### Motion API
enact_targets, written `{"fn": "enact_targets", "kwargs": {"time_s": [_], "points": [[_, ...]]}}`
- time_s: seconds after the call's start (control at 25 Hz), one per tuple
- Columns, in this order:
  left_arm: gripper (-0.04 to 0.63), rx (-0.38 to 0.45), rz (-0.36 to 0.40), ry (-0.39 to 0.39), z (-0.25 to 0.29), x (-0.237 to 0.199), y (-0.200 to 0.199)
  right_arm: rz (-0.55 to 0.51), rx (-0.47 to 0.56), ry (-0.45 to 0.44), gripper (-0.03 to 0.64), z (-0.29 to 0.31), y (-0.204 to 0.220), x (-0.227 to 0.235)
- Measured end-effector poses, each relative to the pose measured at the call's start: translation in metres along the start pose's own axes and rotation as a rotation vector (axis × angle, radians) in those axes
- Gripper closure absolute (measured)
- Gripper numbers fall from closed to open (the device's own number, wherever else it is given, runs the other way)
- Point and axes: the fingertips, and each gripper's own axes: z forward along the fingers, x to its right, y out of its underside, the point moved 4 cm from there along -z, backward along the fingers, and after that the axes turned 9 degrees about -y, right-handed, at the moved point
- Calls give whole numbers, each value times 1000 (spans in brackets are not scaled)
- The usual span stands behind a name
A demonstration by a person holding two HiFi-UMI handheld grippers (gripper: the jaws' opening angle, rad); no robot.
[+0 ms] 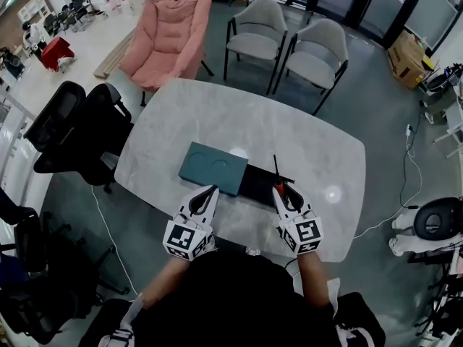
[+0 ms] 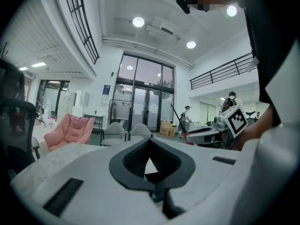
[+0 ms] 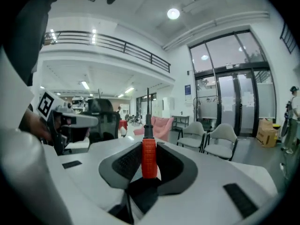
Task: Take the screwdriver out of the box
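Note:
My right gripper (image 1: 279,191) is shut on the screwdriver (image 1: 275,173), which has a red handle and a thin black shaft. In the right gripper view the screwdriver (image 3: 149,156) stands clamped between the pads of the right gripper (image 3: 149,146), shaft pointing away. It is held above the black open box (image 1: 262,183) at the table's near edge. A teal lid (image 1: 213,166) lies against the box's left side. My left gripper (image 1: 211,191) hovers at the lid's near corner. In its own view the left gripper (image 2: 150,142) is shut with nothing in it.
The white marble table (image 1: 239,114) extends away from me. Two grey chairs (image 1: 255,35) (image 1: 318,53) and a pink armchair (image 1: 166,38) stand beyond it. A black office chair (image 1: 79,132) is at the left. A cardboard box (image 1: 407,56) sits far right.

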Motion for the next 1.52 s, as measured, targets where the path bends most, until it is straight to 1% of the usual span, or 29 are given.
{"fn": "enact_targets", "kwargs": {"time_s": [0.16,0.36,0.4,0.52,0.6,0.76,0.92,1.2,1.52], "points": [[589,35,-5,13,2,6,-12,7,134,49,503,-14,-36,-7],[589,76,2,32,8,7,-29,-38,273,122,503,-26,-78,-19],[589,81,-9,37,10,7,-31,-46,303,138,503,-29,-86,-20],[589,98,-76,60,16,7,-41,-52,376,171,503,-36,-104,-23],[589,120,-82,70,18,8,-50,-53,403,180,503,-38,-110,-24],[589,152,-66,80,24,8,-61,-45,427,195,505,-38,-116,-22],[589,159,-59,83,26,8,-67,-39,427,213,505,-39,-118,-18],[589,156,-54,82,28,12,-66,-41,412,223,505,-41,-117,-13],[589,147,-49,69,26,9,-62,-56,408,212,505,-38,-114,-16]]}}
